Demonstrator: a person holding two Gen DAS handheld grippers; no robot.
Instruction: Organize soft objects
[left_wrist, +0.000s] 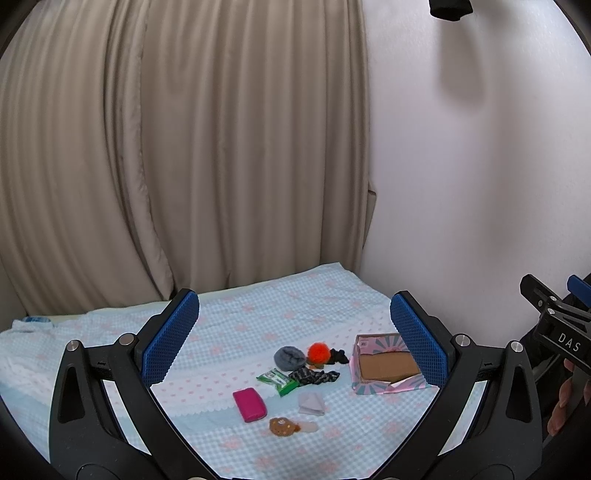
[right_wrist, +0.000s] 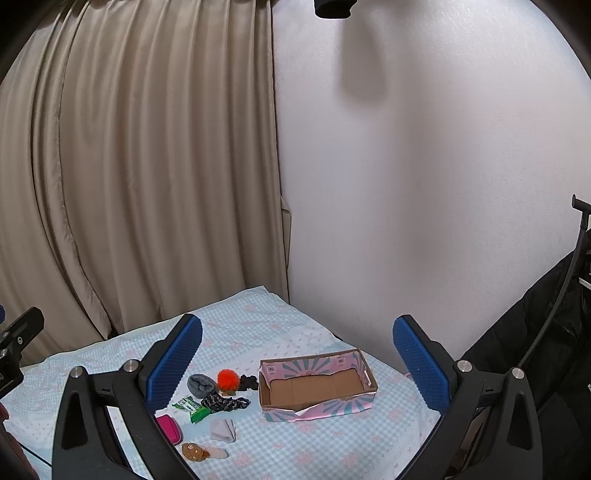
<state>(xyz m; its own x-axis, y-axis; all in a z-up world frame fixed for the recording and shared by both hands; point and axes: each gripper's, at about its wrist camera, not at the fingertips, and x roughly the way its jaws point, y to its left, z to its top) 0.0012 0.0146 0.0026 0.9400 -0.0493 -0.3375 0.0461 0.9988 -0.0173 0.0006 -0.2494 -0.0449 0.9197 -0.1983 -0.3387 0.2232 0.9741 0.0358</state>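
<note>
- Soft items scattered in a loose cluster on the checked blue-and-pink bedspread, left of an open cardboard box.
- Rolled grey sock at the far left of the cluster; fluffy orange pom-pom just beside it on the right; small black scrunchie beyond that, nearest the box.
- Dark patterned cloth, crumpled, lies in front of the pom-pom, touching a green wrapped packet on its left.
- Magenta pouch lies nearer the cameras, left of a folded pale grey cloth.
- Brown bear-shaped plush nearest the cameras, with a pale rounded piece touching its right side; what that piece is cannot be told.
- Box: pink and teal rayed print on the outside, plain brown inside, nothing in it; near wall torn and folded outward.
- Left gripper: blue-padded fingers spread wide, holding nothing, raised above the bed with the cluster framed between them.
- Right gripper: fingers likewise wide apart, nothing between them, the box showing in the gap.
- Beige curtain hangs behind the bed; white wall to its right.
- Black garment at the right edge of the right wrist view.
</note>
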